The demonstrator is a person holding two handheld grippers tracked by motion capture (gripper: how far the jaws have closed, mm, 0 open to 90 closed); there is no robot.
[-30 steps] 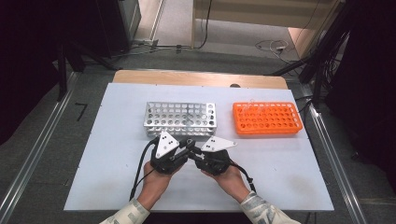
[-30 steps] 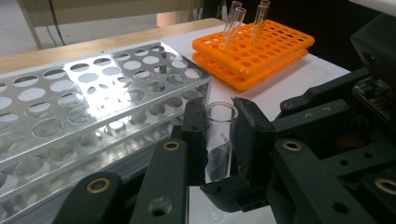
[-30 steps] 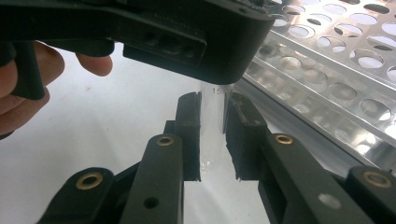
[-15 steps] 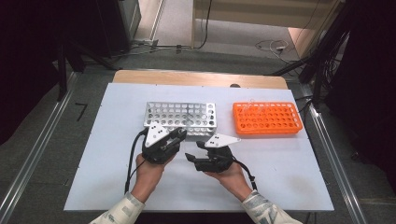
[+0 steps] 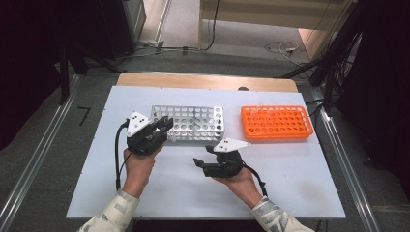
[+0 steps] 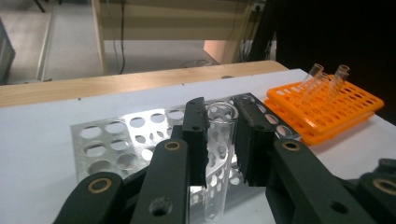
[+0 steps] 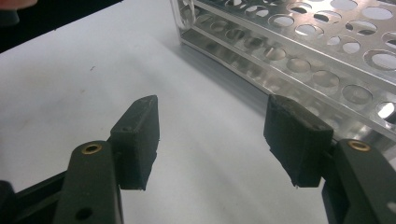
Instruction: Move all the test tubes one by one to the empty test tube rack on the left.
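The left gripper point(image 6: 219, 140) has its jaws clamped on a clear glass test tube point(image 6: 218, 154), which stands upright between them with its open mouth just above the pad tops and its rounded end hanging free below. Just behind and under the tube lies the metal rack point(image 6: 121, 144), its rows of round holes bare on the near side. In the high view the left gripper point(image 5: 162, 126) hovers at the near left corner of that metal rack point(image 5: 193, 123).

The right gripper point(image 7: 217, 140) shows 2 jaws standing well apart with nothing between them (they have just been opening), and bare white counter point(image 7: 93, 79) beneath. It sits low over the counter in the high view point(image 5: 203, 162), near the rack's front edge but apart from it.

Farther right, the orange rack point(image 5: 276, 123) holds a few more clear tubes point(image 6: 327, 79) leaning at its far end.

The step in hand looks like carrying the tube to the metal rack for insertion. The next move likely calls for centring the tube's rounded end over 1 hole, keeping it vertical, lowering it through both plates, then releasing.
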